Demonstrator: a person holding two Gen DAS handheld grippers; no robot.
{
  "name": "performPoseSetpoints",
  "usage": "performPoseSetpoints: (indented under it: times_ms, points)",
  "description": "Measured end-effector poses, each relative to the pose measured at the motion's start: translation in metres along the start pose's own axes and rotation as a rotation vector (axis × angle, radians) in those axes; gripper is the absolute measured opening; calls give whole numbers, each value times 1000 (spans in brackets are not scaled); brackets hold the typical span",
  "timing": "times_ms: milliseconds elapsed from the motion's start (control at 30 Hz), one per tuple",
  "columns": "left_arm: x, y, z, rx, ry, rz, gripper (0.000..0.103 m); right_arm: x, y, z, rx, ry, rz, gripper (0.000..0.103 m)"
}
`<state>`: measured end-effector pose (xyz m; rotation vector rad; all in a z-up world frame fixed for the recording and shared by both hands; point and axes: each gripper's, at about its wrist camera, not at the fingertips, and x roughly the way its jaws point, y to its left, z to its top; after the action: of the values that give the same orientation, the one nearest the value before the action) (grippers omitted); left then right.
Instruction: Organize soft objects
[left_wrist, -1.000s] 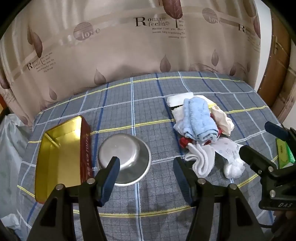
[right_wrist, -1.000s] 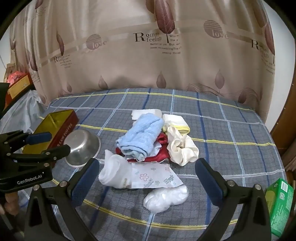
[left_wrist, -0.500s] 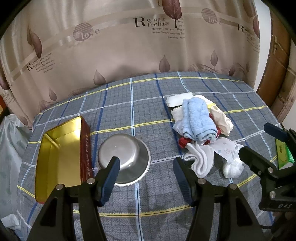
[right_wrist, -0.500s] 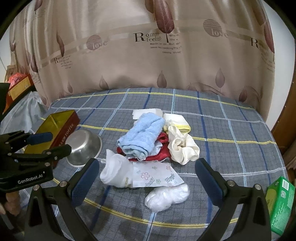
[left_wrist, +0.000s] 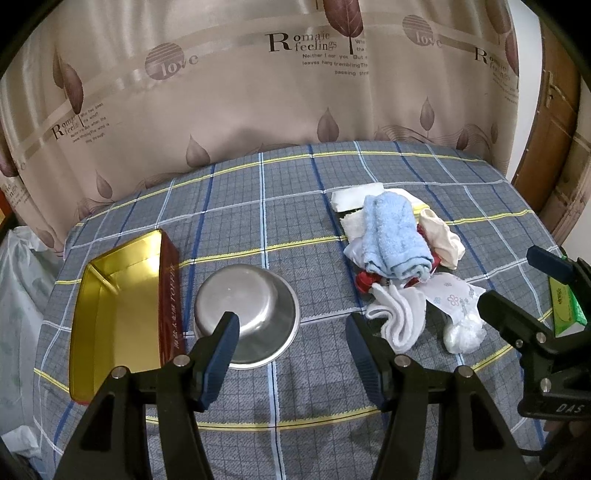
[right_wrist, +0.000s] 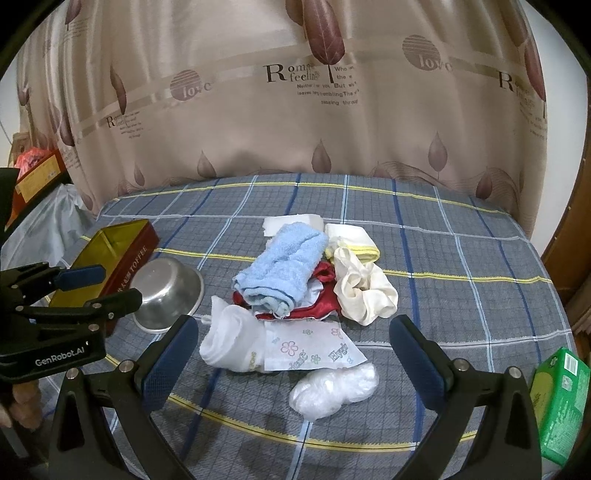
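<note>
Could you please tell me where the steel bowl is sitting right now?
The steel bowl sits on the plaid cloth right beside the gold tin, left of the pile of soft things.

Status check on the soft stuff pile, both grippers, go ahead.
Left gripper open, empty. Right gripper open, empty. Soft pile untouched on bedspread; tin and bowl empty. Nothing blocking.

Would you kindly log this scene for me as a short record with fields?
surface: plaid cloth
soft pile: blue towel on top, red satin cloth, cream cloth, white sock, printed tissue pack, crumpled plastic bag
containers: gold tin and steel bowl, both empty
left gripper: open, empty
right gripper: open, empty
</note>
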<state>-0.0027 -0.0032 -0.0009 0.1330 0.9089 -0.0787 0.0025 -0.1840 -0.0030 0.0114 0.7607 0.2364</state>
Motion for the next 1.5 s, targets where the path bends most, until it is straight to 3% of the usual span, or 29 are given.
performPoseSetpoints:
  times_ms: [867,1500]
  points:
    - [0,3,0,7,11,8,61,-1,-6,-6,0,14,-14,102]
    - [10,-1,1,22,30,5,61,22,-15,-41,-77,141,-86,102]
